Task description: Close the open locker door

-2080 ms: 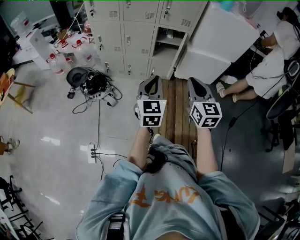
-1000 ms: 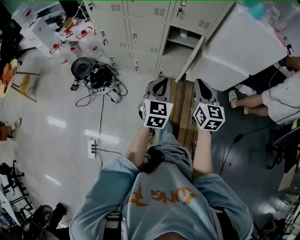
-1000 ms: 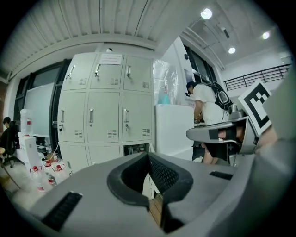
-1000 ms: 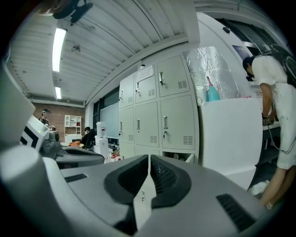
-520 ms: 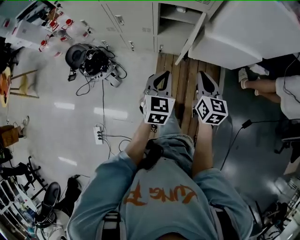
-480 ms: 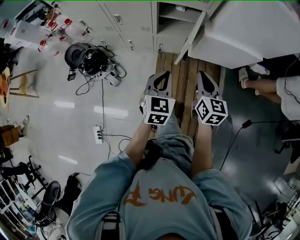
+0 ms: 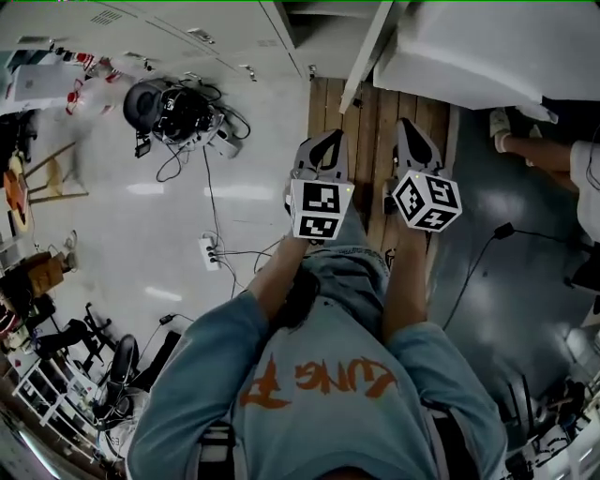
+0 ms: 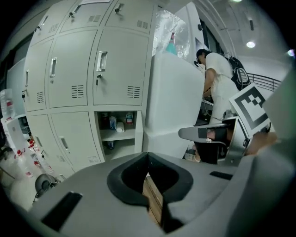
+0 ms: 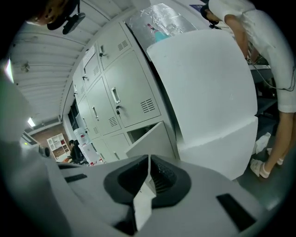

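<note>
Shift: I had stepped nearer; lockers [image 7: 187, 28] slid toward the view's top.
Left tool [image 7: 326, 141]: clenched, empty.
Locker door [image 7: 367, 52]: ajar ahead; stiff, light sheet metal, I'd push its free edge.
Right tool [image 7: 410, 131]: clenched, empty.

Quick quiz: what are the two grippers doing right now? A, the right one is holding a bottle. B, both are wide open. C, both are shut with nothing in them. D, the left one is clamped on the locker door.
C: the left gripper and the right gripper each show their jaws pressed together with nothing between them, and the locker door stands open ahead, apart from both.
</note>
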A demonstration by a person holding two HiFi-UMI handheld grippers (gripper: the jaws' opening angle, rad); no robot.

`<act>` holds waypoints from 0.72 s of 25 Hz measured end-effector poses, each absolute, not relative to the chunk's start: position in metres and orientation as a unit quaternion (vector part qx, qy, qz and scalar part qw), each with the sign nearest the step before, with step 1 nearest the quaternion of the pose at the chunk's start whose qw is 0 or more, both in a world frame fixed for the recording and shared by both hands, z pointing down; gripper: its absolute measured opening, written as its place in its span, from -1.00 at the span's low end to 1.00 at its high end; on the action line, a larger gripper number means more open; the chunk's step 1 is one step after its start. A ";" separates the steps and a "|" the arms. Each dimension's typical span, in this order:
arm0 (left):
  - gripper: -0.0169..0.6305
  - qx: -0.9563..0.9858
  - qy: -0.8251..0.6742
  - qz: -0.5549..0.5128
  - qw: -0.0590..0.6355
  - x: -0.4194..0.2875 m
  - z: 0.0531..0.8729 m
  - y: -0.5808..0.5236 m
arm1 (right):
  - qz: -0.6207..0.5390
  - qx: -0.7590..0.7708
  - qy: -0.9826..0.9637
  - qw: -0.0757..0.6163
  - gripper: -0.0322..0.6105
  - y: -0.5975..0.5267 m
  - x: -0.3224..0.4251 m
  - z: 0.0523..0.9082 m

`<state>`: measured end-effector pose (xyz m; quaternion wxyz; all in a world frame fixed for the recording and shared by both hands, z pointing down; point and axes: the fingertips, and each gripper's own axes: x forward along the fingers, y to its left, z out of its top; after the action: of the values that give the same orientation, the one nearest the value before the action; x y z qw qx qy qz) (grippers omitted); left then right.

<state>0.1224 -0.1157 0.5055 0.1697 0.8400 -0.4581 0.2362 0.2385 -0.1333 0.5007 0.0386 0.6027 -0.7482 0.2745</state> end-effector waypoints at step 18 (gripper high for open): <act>-0.88 0.804 -0.492 0.294 0.159 0.146 0.543 -0.140 | 0.251 0.530 -0.809 0.041 -0.79 -0.184 0.219 0.512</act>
<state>0.1459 -0.1400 0.5434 0.1586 0.8037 -0.4924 0.2940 0.2188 -0.1841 0.5115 0.0411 0.5302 -0.8087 0.2514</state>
